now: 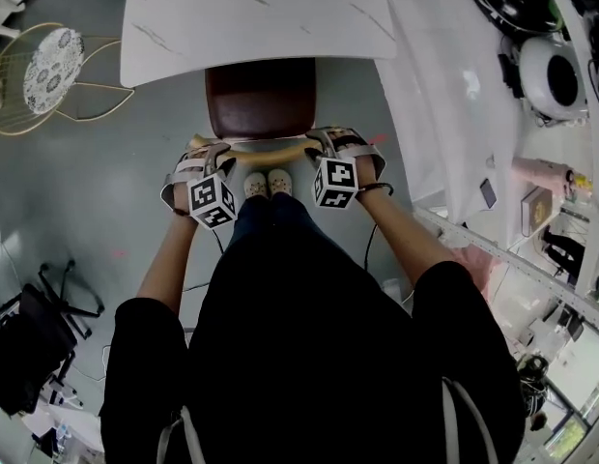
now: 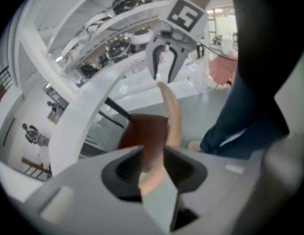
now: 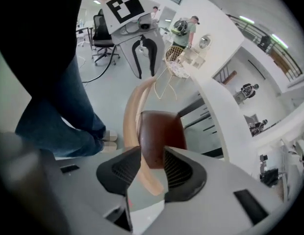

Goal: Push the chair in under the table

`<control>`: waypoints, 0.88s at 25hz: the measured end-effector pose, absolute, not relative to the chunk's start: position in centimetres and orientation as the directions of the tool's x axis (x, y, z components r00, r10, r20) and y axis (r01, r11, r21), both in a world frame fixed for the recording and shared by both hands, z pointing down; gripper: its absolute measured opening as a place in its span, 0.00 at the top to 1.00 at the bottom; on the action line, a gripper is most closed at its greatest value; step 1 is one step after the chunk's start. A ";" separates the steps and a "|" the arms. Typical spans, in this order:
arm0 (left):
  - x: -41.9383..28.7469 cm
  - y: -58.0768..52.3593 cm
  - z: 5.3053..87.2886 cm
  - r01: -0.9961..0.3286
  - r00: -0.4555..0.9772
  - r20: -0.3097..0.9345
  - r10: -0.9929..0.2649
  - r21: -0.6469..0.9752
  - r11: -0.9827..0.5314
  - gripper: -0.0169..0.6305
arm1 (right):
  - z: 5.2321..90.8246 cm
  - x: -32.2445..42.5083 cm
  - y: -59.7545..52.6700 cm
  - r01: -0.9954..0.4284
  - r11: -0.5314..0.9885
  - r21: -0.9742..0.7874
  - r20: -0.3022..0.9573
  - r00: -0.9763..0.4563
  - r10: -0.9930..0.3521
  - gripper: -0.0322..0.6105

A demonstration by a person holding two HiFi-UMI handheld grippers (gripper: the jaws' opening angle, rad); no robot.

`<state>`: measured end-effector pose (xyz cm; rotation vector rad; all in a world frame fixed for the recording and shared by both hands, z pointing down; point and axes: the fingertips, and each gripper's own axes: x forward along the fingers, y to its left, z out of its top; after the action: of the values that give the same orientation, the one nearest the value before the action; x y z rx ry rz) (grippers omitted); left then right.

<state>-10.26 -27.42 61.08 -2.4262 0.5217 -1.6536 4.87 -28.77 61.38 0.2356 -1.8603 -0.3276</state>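
Gripping: chair by its curved wooden back rail, one tool at each end
Left gripper: closed on the left end of the back rail; wood fills the gap between the pads
Right gripper: closed on the right end; wood slants through the gap, with the dark seat visible past the tips
Chair position: reddish-brown seat partly under the near edge of the table; far part hidden by the tabletop, near part and back rail out in the open
Table: white marble-look top, on the far side of the chair
Rail position: pale wood, just far of the person's shoes
Shoes: light-coloured, side by side, between the two marker cubes
Far left: wire-frame chair with round patterned cushion, well apart from the table
Near left: black office chair on the grey floor
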 end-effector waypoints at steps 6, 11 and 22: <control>-8.7 -30.0 52.9 -0.367 0.400 0.738 -0.544 -0.415 -0.832 0.94 | 53.8 2.7 -31.2 -0.183 0.878 0.442 0.767 -0.431 -0.476 0.83; -8.1 -32.3 45.8 -0.470 0.452 0.614 -0.647 -0.453 -0.758 0.96 | 46.7 1.3 -33.8 -0.303 0.789 0.535 0.632 -0.476 -0.612 0.90; -9.3 -36.5 32.6 -0.787 0.423 0.359 -0.832 -0.309 -0.533 0.96 | 29.4 2.7 -38.5 -0.765 0.538 0.355 0.246 -0.479 -0.843 0.92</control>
<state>-9.32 -36.54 32.60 -2.5696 1.4672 -0.7323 2.72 -38.45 29.39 1.3168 -2.3904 -0.2757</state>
